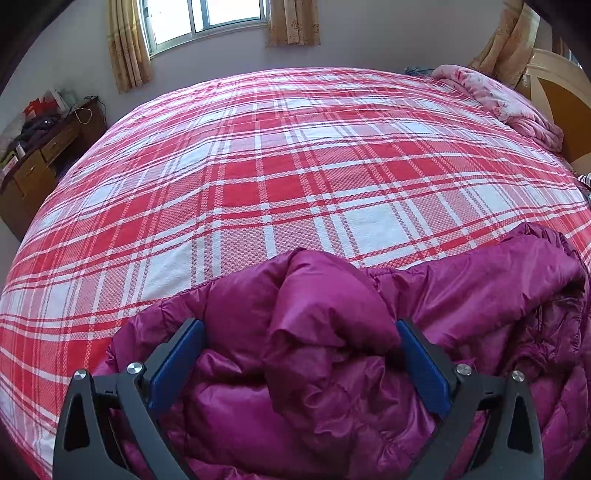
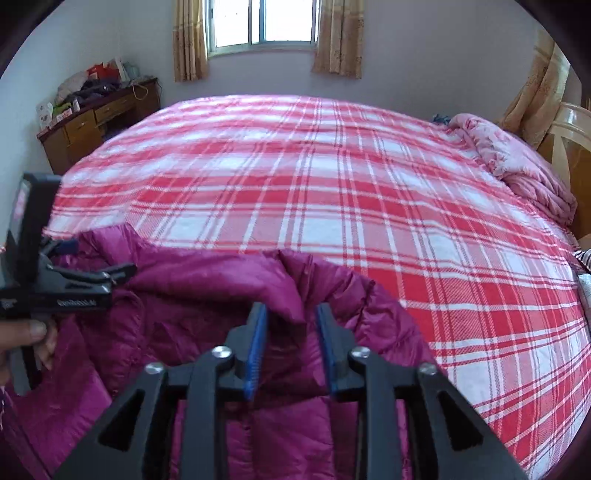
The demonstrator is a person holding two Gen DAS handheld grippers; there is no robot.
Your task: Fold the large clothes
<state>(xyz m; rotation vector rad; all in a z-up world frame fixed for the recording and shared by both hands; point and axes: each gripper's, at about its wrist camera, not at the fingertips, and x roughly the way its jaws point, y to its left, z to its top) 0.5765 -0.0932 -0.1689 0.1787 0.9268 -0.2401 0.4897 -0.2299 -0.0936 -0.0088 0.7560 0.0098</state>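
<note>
The task looks to be at an early stage. The purple padded jacket [image 1: 332,362] lies bunched at the near edge of the bed [image 1: 295,177], rumpled into ridges and hollows, with no flat panel or clean fold line to be seen. I judge that spreading it out, folding in the sleeves and doubling the body are all still to do.

The left gripper [image 1: 301,360] has its jaws wide open, one blue pad on each side of a raised hump of the jacket; the pads touch or nearly touch the cloth but do not pinch it. The right gripper [image 2: 291,349] has its jaws partly open around a standing ridge of the jacket [image 2: 236,291], close beside it on both sides; whether they already press the cloth I cannot tell, so I take them as open. In the right wrist view the left gripper [image 2: 70,284] shows at the left, held in a hand [image 2: 22,343] over the jacket's left part.

Most of the bed beyond the jacket is bare red and white checked sheet, so there is room to lay the jacket out toward the far edge. A pink quilt [image 1: 506,107] is heaped along the right edge near the headboard [image 1: 554,85], well apart from the jacket. A wooden cabinet [image 2: 99,118] with clutter on top stands off the far left corner, under the window [image 2: 264,22]. Nothing lies between the grippers and the jacket.
</note>
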